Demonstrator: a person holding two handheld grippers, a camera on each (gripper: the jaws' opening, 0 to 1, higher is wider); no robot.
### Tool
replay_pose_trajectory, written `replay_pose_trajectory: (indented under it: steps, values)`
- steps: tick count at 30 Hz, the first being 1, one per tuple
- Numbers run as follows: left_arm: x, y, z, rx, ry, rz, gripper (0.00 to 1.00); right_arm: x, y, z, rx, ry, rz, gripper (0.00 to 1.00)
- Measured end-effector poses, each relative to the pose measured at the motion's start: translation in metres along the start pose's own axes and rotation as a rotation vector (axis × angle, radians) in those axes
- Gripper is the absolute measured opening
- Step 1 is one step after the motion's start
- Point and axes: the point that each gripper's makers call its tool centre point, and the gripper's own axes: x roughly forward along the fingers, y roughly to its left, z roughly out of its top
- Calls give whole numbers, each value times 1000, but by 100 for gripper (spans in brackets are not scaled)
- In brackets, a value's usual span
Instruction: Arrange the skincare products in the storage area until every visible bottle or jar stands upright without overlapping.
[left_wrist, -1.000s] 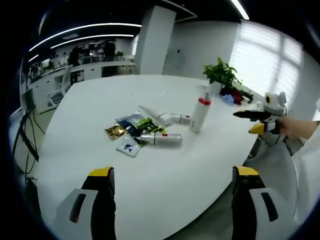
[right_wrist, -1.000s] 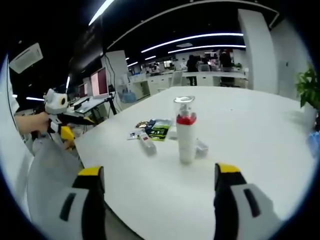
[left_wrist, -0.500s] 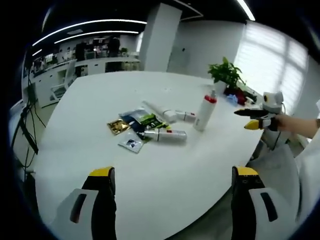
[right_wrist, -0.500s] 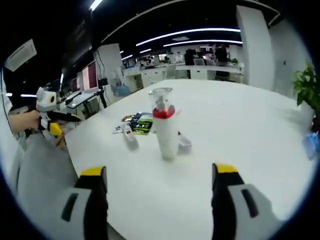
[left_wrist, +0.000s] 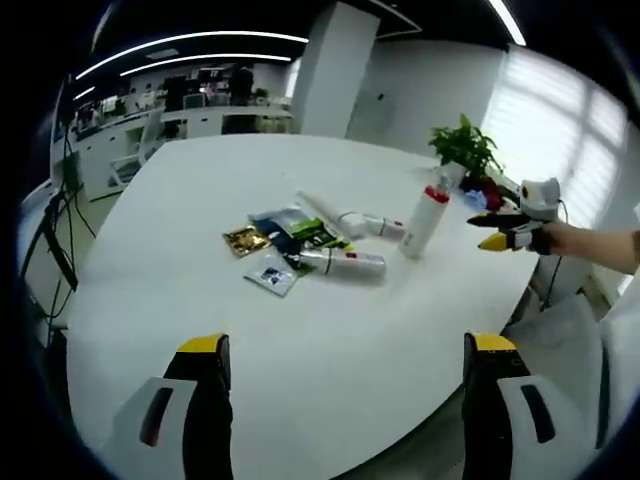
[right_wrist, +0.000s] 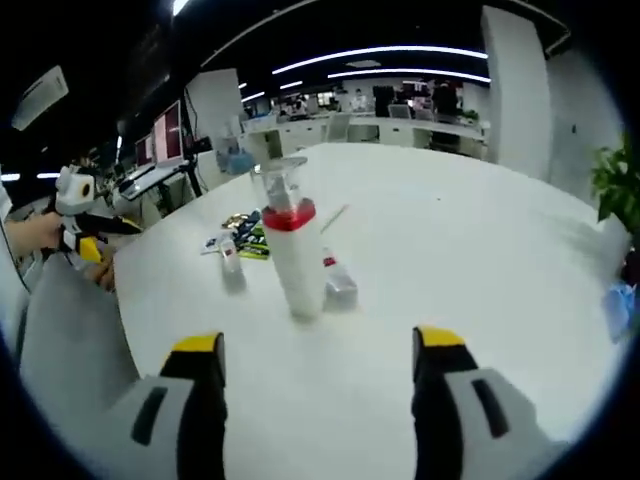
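Note:
A white pump bottle (left_wrist: 423, 221) with a red collar stands upright on the white table (left_wrist: 200, 300). Beside it lie a silvery bottle (left_wrist: 345, 262), a small bottle (left_wrist: 385, 227) and a long white tube (left_wrist: 322, 209), all on their sides. My left gripper (left_wrist: 346, 345) is open, well short of them. My right gripper (left_wrist: 512, 224) hovers off the table's right edge. In the right gripper view the pump bottle (right_wrist: 293, 250) stands close ahead of my open right gripper (right_wrist: 317, 342). The small bottle (right_wrist: 338, 285) lies just behind it and the silvery bottle (right_wrist: 231, 268) to its left.
Flat sachets, gold (left_wrist: 245, 240), green-blue (left_wrist: 300, 232) and white (left_wrist: 272, 278), lie among the bottles. A potted plant (left_wrist: 462, 150) and small items sit at the table's far right. My left gripper (right_wrist: 80, 208), held in a hand, is off the table's edge. Office desks stand behind.
Both views have closed in on the products. The pump bottle looms larger and further left in the right gripper view. The products themselves have not moved; both grippers stay open.

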Motion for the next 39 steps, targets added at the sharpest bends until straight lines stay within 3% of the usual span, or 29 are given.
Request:
replay_pose_trajectory:
  steps: [4, 8, 10, 20, 29, 39]
  values:
    - [2, 1, -3, -10, 6, 3, 94, 11, -21, -5, -34, 76, -38, 64]
    - [6, 3, -8, -20, 16, 10, 94, 24, -33, 0, -42, 82, -33, 60]
    - [8, 2, -11, -22, 23, 9, 94, 30, -36, -1, -89, 113, -24, 58]
    - [10, 11, -17, -45, 42, 27, 94, 69, -33, -7, -271, 208, 73, 46]
    - [10, 23, -16, -62, 44, 55, 94, 100, -28, -5, -349, 231, 134, 41]
    - [16, 30, -16, -74, 51, 64, 94, 117, -36, -1, -402, 256, 162, 39]
